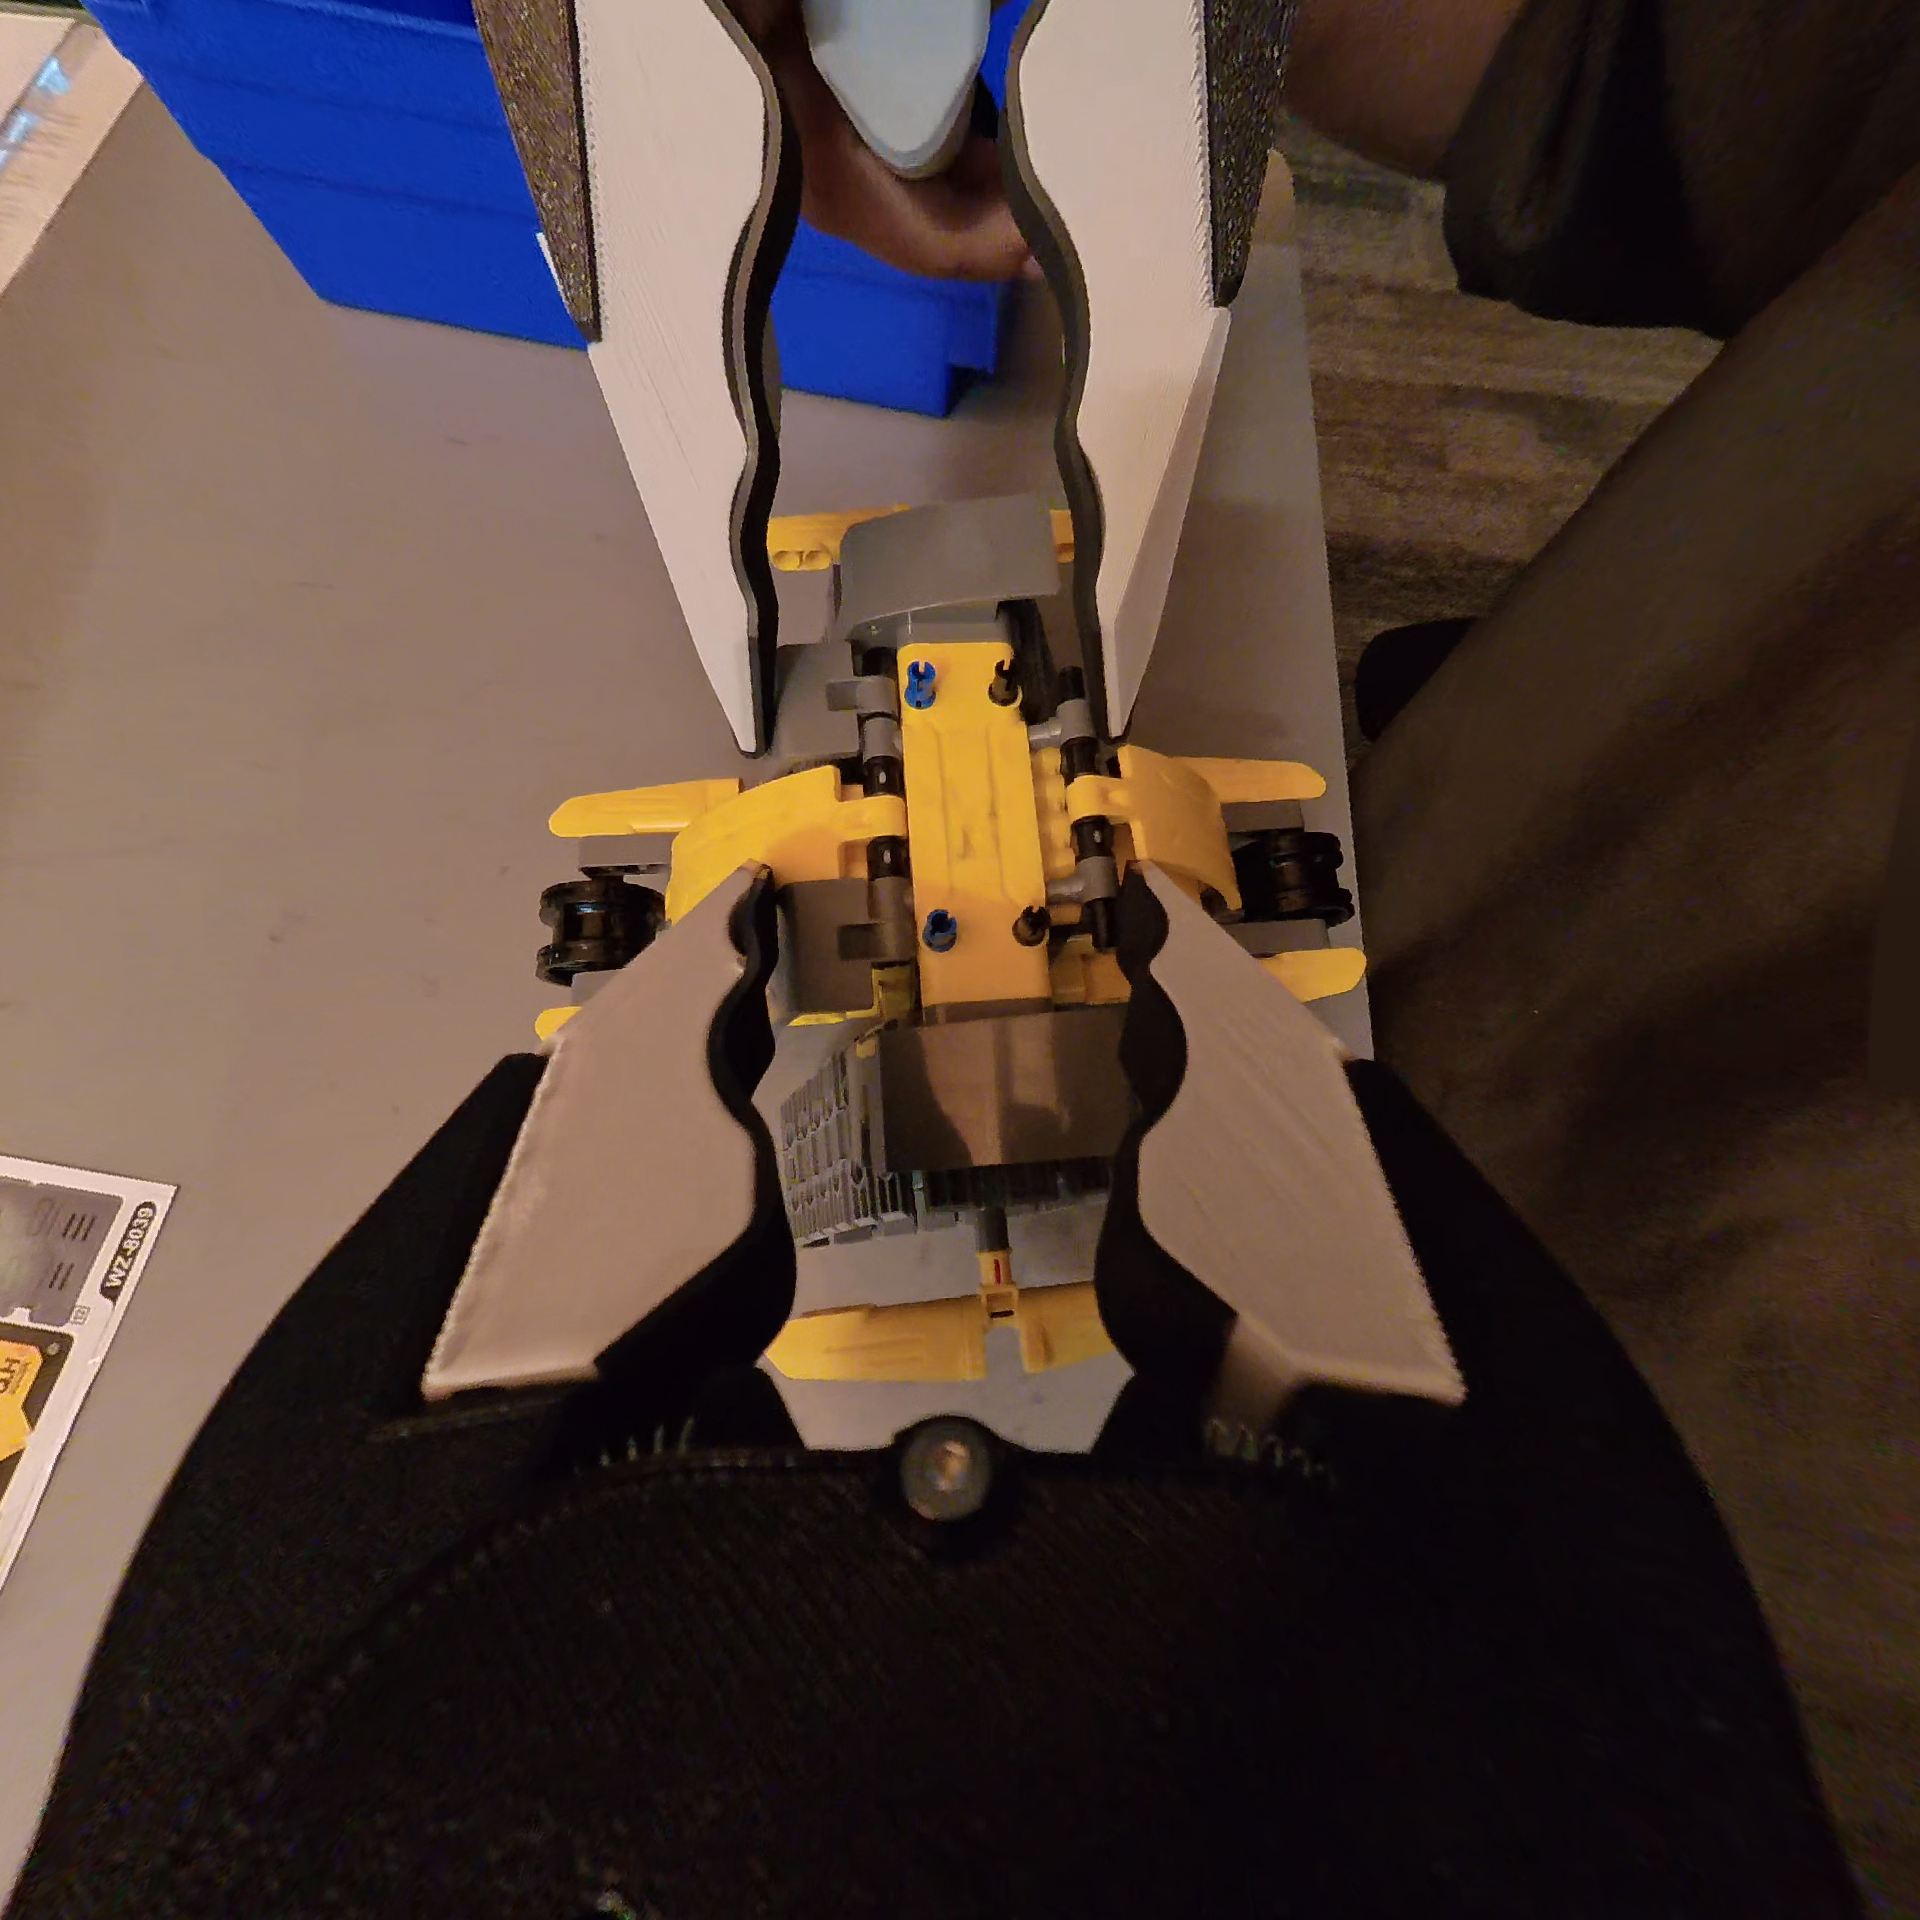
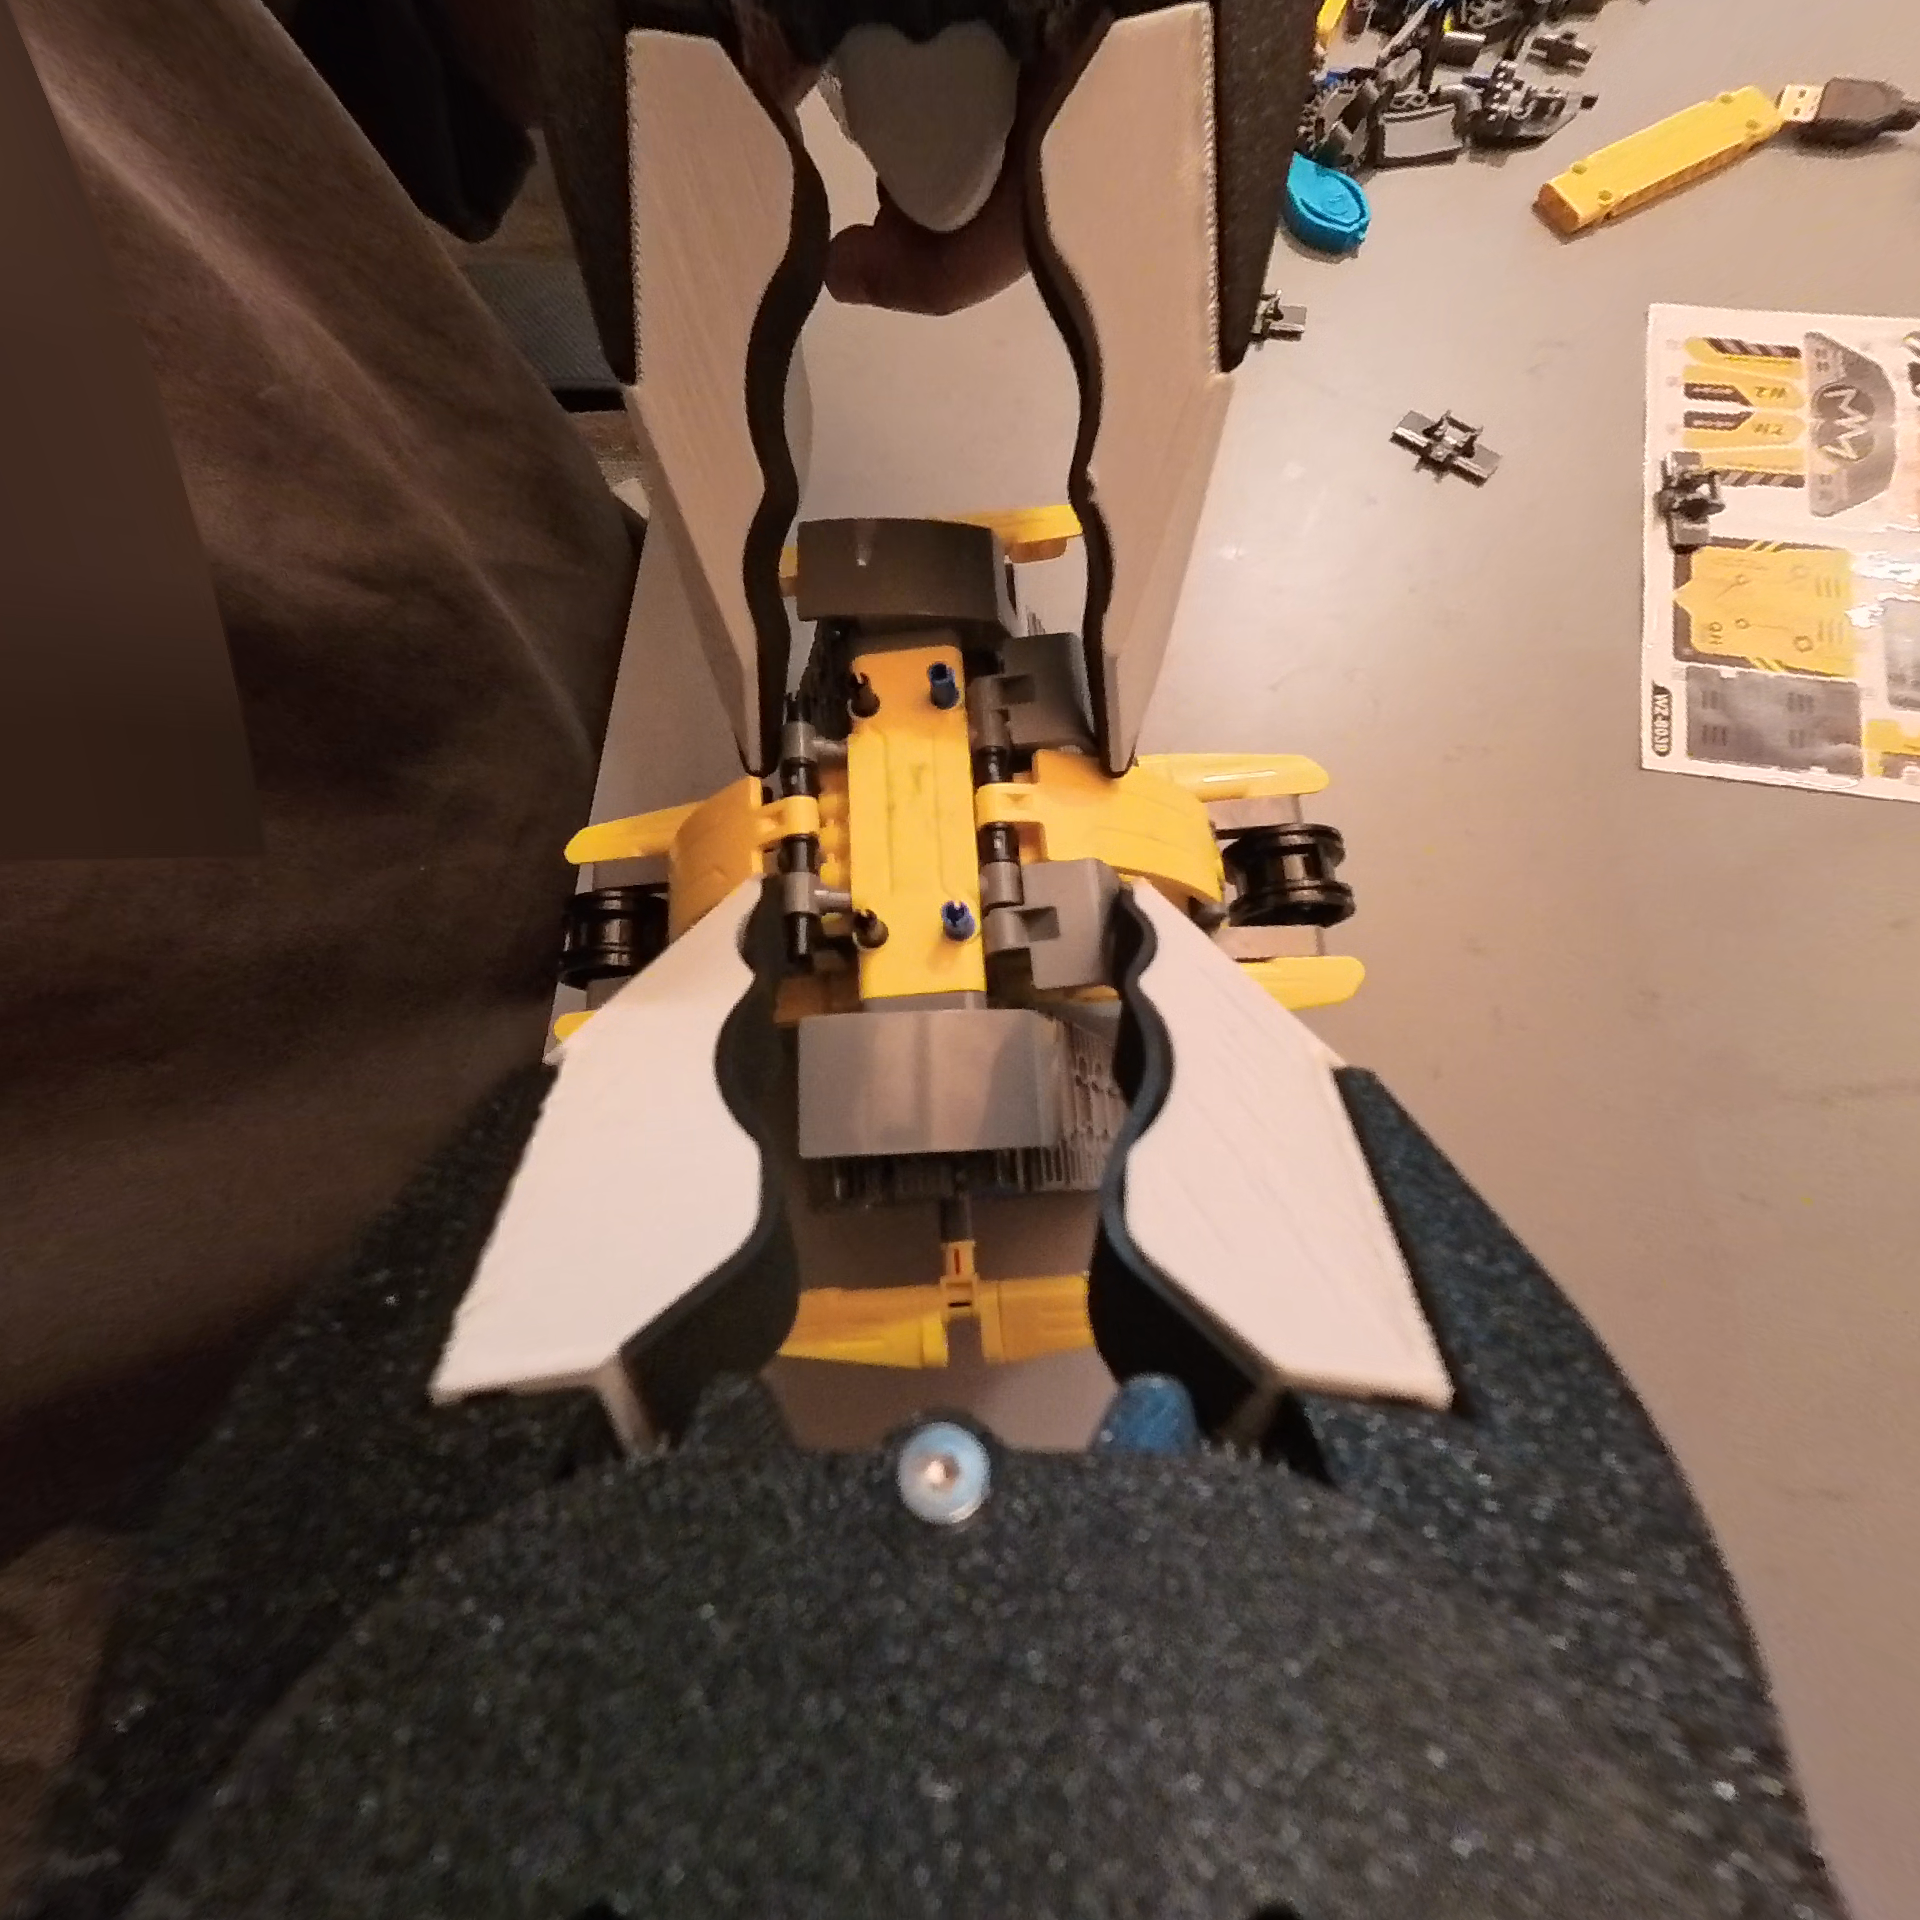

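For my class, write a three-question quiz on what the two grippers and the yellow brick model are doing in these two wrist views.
1. True or false: both grippers close on the same yellow and grey brick vehicle, one from each end.
2. Multiple choice: in the left wrist view, what stands behind the right gripper? A) blue bin B) red bucket C) green tray
3. Fill in: in the right wrist view, the printed sheet on the grey table, to the model's right, is a ______ sheet.

Key:
1. True: the left gripper and the right one each have their fingers against the model's sides.
2. A
3. sticker
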The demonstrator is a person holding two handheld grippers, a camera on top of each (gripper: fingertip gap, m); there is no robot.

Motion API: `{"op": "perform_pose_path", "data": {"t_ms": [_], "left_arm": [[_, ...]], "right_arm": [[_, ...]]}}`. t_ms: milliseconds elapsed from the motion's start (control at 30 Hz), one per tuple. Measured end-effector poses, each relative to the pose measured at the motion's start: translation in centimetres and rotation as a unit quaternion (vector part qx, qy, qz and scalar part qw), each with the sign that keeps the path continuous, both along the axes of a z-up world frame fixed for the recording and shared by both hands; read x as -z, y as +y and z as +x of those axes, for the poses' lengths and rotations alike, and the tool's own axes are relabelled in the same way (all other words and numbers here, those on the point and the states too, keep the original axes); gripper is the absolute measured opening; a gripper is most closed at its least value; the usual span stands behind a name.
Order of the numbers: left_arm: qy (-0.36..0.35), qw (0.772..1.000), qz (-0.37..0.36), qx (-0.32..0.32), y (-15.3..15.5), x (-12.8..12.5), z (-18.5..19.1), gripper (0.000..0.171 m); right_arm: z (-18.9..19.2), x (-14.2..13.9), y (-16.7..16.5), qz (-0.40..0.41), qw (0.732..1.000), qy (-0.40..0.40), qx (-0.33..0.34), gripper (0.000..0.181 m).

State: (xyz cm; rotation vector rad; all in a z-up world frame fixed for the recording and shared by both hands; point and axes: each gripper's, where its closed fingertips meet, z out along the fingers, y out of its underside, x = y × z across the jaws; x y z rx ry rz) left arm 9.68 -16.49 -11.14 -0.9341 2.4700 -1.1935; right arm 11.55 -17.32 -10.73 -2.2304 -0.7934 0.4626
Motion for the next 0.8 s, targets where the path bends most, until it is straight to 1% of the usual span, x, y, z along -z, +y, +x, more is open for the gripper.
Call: {"op": "perform_pose_path", "data": {"t_ms": [167, 800], "left_arm": [[0.0, 1.0, -0.005, 0.0, -0.02, -0.06, 0.01, 0.064], [-0.003, 1.0, 0.012, -0.015, 0.1, 0.16, 0.16, 0.065]], "right_arm": [[0.01, -0.03, -0.01, 0.004, 1.0, 0.008, 0.0, 0.062], [0.17, 0.29, 0.16, 0.023, 1.0, -0.018, 0.002, 0.064]]}}
